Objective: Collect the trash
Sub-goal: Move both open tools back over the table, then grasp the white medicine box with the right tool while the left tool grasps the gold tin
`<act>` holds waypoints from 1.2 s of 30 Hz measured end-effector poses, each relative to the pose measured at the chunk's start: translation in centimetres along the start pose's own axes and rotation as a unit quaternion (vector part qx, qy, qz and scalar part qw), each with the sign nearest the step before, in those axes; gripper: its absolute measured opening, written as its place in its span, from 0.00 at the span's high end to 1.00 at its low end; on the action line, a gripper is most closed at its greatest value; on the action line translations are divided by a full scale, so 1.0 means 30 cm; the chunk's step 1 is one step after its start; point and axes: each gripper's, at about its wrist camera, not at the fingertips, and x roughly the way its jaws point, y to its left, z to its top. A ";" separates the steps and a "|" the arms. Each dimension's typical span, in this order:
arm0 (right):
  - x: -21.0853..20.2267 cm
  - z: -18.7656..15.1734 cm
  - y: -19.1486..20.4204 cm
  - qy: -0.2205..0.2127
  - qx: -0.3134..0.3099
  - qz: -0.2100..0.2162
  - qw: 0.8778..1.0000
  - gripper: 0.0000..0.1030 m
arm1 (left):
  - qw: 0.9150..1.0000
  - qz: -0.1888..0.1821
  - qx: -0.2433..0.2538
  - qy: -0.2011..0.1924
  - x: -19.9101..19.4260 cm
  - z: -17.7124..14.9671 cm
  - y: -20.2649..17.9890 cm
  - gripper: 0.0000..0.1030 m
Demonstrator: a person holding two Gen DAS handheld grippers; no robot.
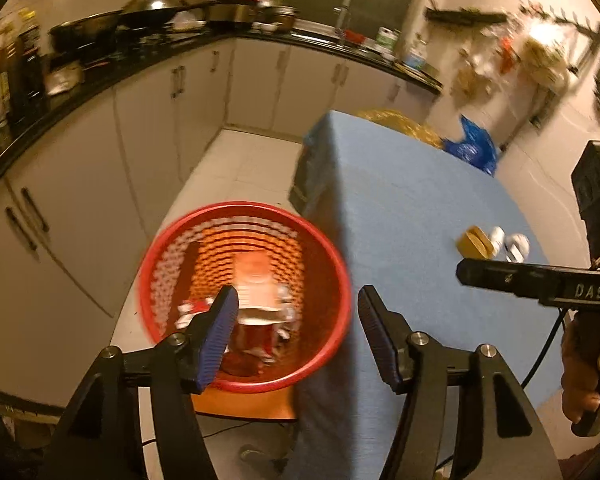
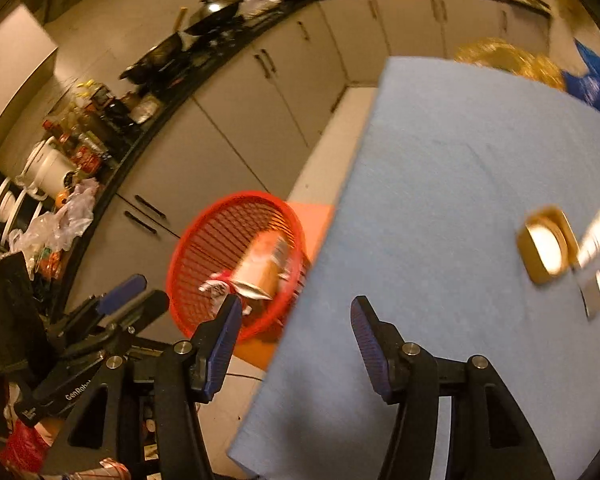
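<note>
Above red basket beside blue table, your left gripper hung agape, empty; right gripper likewise agape, empty.

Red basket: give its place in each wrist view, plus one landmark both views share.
Left wrist: the red basket sits lower centre-left, beside the table's left edge, partly behind the left gripper, trash inside.
Right wrist: the basket sits left of centre, beyond the right gripper, tilted in this view.
Shared landmark: the blue tablecloth, directly right of the basket in both.
</note>
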 end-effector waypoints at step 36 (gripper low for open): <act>-0.394 -0.172 -0.879 -0.051 0.286 -0.095 0.952 0.41 | 0.982 -0.102 0.151 0.057 0.199 -0.022 -0.714 0.41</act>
